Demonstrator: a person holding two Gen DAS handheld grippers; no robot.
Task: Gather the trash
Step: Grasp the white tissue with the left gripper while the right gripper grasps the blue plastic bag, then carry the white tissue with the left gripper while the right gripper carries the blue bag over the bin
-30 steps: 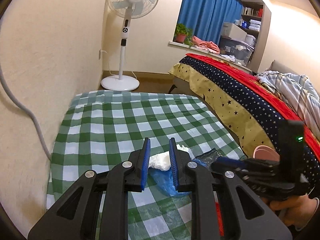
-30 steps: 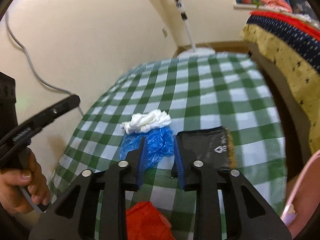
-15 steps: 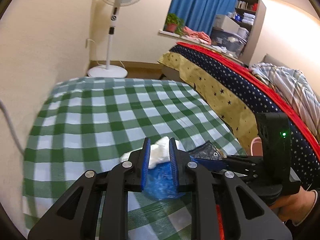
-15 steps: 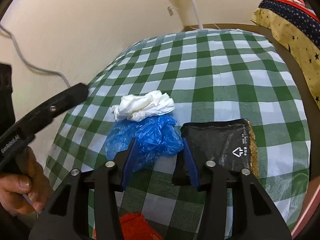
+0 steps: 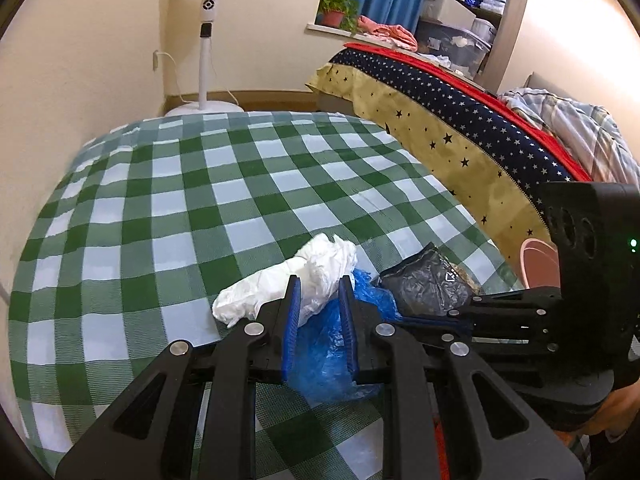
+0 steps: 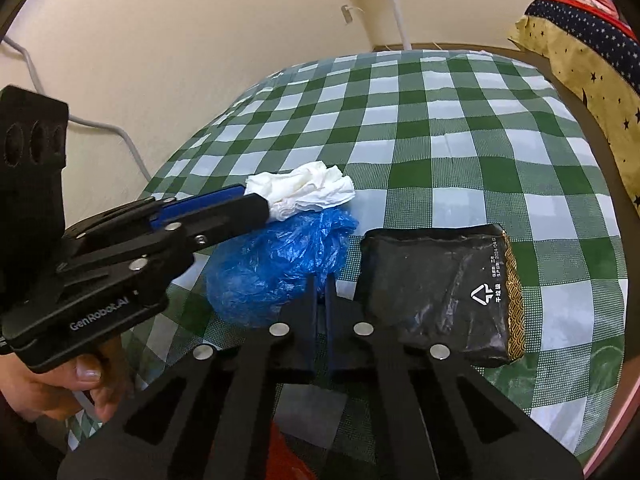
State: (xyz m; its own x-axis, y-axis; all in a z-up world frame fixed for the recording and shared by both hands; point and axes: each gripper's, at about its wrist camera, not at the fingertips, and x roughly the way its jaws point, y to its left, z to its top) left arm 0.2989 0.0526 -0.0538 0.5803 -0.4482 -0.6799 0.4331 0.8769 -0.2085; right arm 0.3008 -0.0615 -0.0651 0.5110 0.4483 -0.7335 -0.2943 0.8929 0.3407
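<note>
Two pairs of blue-padded fingers work at one small heap of trash. On the right gripper (image 6: 320,280) they are clenched on a fold of the crumpled blue plastic bag (image 6: 280,264), pinching its near edge. On the left gripper (image 5: 318,296) they are spread, straddling the white crumpled tissue (image 5: 304,280), which lies on top of the blue bag; in the right wrist view its tip reaches the tissue's left end. Just right of the bag, and seemingly touching it, a flat black wrapper (image 6: 436,292) with a gold-patterned edge lies on the green-and-white checked worktop (image 5: 200,200). Beyond it stand a white pedestal fan (image 5: 206,40) against the wall and a bed with a star-print cover (image 5: 452,120) to the right.
</note>
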